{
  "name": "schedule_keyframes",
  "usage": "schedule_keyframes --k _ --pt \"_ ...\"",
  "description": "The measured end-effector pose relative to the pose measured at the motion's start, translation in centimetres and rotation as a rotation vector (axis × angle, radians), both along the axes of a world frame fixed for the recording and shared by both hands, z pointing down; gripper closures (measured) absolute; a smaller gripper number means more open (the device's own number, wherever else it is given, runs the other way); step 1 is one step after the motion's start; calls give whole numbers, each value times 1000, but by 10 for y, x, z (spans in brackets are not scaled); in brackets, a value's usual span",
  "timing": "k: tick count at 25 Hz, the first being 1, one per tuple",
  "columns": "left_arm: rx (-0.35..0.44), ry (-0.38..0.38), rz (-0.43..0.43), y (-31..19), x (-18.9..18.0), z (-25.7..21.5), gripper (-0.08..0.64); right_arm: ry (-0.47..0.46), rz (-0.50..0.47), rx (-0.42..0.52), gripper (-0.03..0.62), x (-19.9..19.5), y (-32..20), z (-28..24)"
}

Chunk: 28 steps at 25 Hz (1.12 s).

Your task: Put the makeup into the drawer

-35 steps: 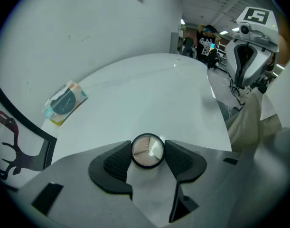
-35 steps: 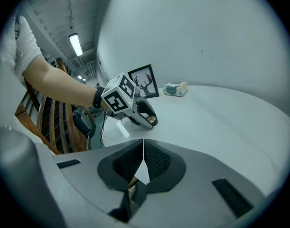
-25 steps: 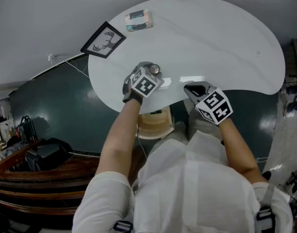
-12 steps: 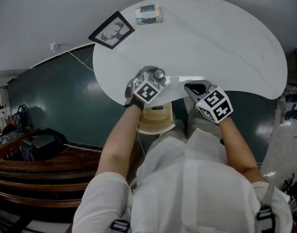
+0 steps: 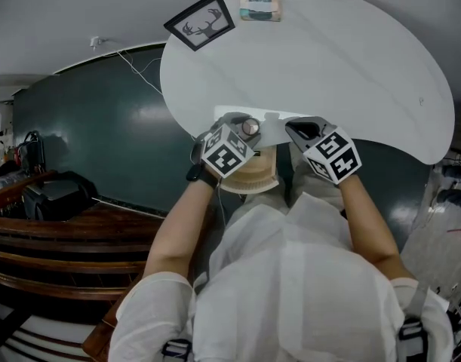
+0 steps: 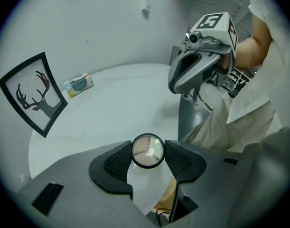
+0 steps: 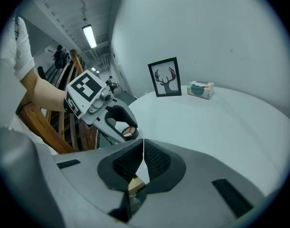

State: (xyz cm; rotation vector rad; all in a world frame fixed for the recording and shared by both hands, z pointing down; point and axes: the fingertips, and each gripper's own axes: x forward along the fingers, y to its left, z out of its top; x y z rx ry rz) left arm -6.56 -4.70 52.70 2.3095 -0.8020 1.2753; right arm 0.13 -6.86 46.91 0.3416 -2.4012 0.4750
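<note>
At white table's (image 5: pixel 351 59) edge, left gripper (image 6: pixel 147 154) clamps round compact (image 5: pixel 250 127), face seemingly upward; right gripper (image 7: pixel 143 148) clenched.

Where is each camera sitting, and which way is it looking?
Head view: on the person's head, looking steeply down at the white table; shows both arms, the left tongs and right tongs.
Left gripper view: rides the left tongs, looking along their jaws, shut on a round compact; the right tongs and that arm show beyond.
Right gripper view: rides the right tongs, jaws together and empty; the left tongs and arm show at left.
All three share the deer picture and tissue pack.
</note>
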Motion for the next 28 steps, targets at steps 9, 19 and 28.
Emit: schedule_keyframes --k 9,19,28 --pt "-41 31 55 69 6 2 330 -1 -22 3 581 -27 16 2" --pt "-75 58 157 118 5 25 330 16 83 2 581 -30 52 13" --pt "-122 57 264 153 13 63 330 5 215 -1 581 -20 90 27"
